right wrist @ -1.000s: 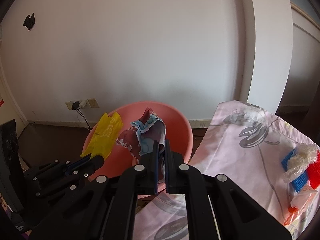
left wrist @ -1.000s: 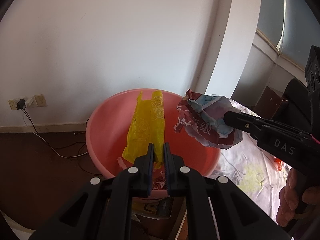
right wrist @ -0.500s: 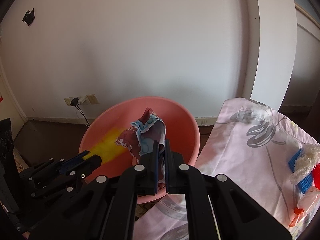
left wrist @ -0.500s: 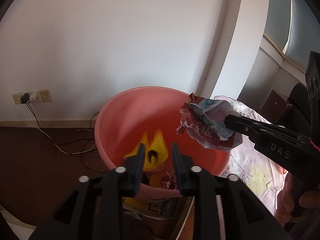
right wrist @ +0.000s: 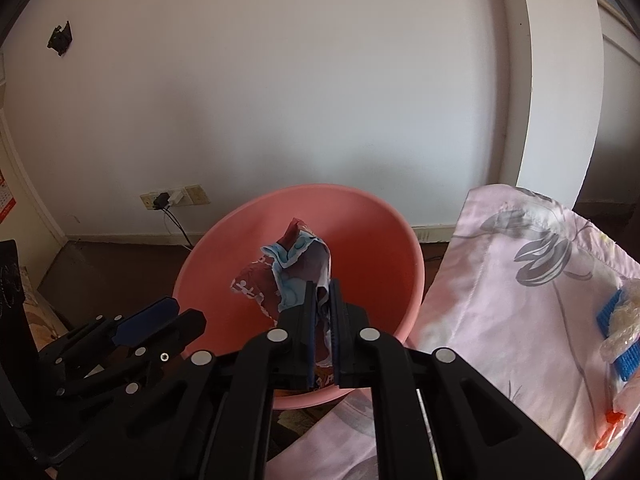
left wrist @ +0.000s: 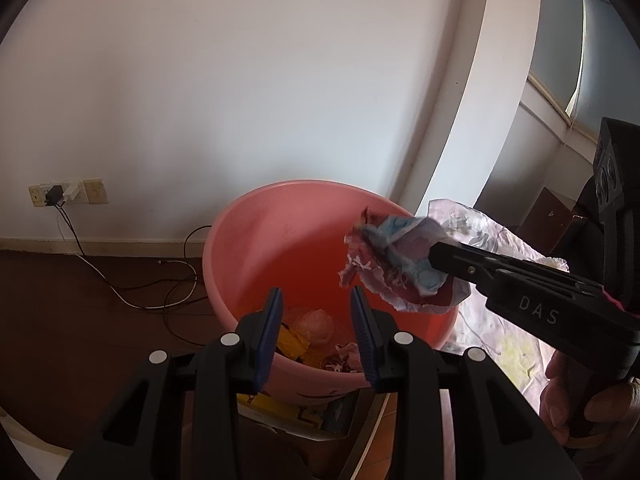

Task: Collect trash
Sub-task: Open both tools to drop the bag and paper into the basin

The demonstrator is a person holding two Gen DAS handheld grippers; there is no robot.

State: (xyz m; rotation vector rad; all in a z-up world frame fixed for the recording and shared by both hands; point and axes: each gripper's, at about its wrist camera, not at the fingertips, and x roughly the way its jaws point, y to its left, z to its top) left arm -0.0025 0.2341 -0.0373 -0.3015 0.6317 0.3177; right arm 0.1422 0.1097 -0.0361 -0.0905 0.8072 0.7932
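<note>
**Wrapper poised over the basin as the right jaws ease apart**

Closest in, the right gripper (right wrist: 321,292) has the crumpled wrapper (right wrist: 294,276) between its blue pads. The jaws are opening, only a narrow gap so far, and the foil still looks pinched at its lower end; whether it has begun to slip cannot be told. The wrapper stands up and forward from the fingertips, its long axis running roughly along the line of the fingers. It is a creased snack packet, dark red with white lettering and pale blue patches, with a whitish inner face showing at the folds.

The relation the release turns on: the wrapper hangs directly above the open mouth of the pink basin (right wrist: 414,252), inside its rim, so I judge a plain drop should land it among the rest.

To the left of the right gripper and slightly lower, the left gripper (left wrist: 316,300) stands about half open and holds nothing. Just beyond and below its fingertips, at the basin's bottom, lie the yellow bag (left wrist: 292,344) and a pinkish clear wad (left wrist: 314,326).

Off to the right, on the flowered cloth (right wrist: 520,300), a blue comb (right wrist: 612,320) and other bits wait; the right gripper is nearer them.
</note>
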